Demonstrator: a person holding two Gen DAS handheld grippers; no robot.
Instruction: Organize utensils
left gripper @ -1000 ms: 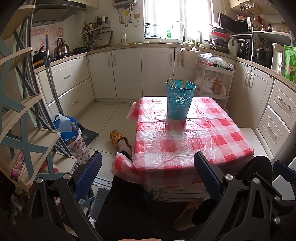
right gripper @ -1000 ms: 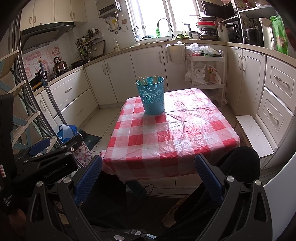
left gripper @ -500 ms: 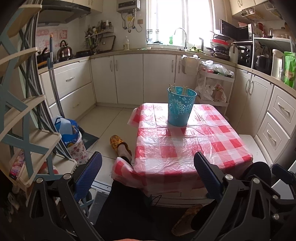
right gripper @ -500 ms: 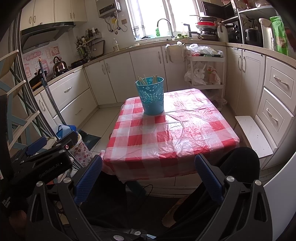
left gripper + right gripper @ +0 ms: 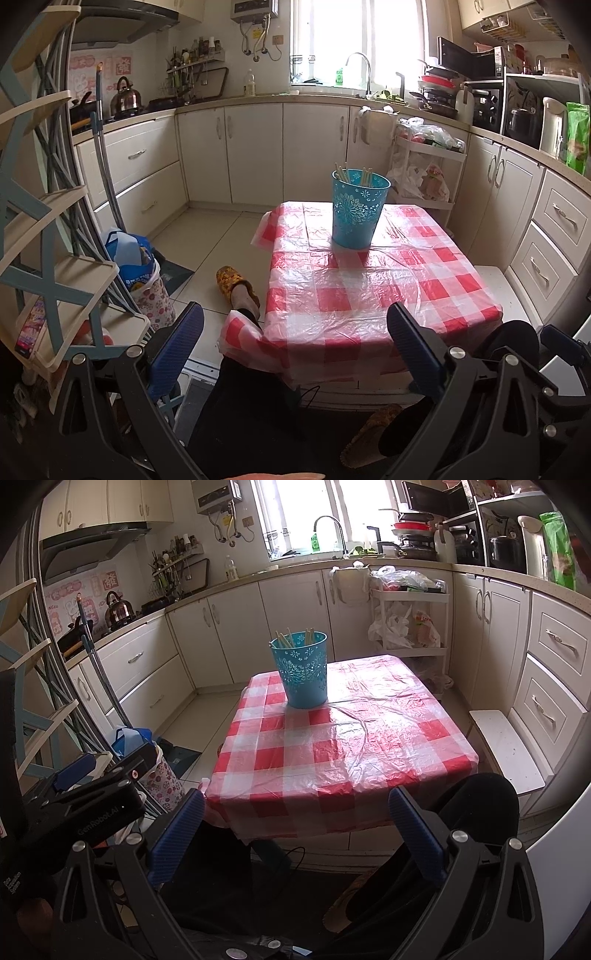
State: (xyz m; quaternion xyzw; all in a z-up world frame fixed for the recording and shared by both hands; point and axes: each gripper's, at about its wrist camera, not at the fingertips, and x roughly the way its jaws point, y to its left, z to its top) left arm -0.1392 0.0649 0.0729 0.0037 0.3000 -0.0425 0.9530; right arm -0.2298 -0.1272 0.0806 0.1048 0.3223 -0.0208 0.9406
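Left wrist view: the chopsticks (image 5: 364, 175) stand nearly upright in a blue bucket (image 5: 356, 208), tips leaning slightly apart, only their pale ends showing above the rim. The bucket sits at the far end of the checked table (image 5: 369, 291). The left gripper (image 5: 295, 347) hangs level before the near table edge, jaws wide apart and empty, above the person's dark-clothed legs.

Right wrist view: the chopsticks (image 5: 295, 638) again point up out of the bucket (image 5: 301, 672), far left on the table (image 5: 343, 746). The right gripper (image 5: 295, 829) is spread wide, holding nothing, well short of the bucket. The left gripper's body shows at lower left.
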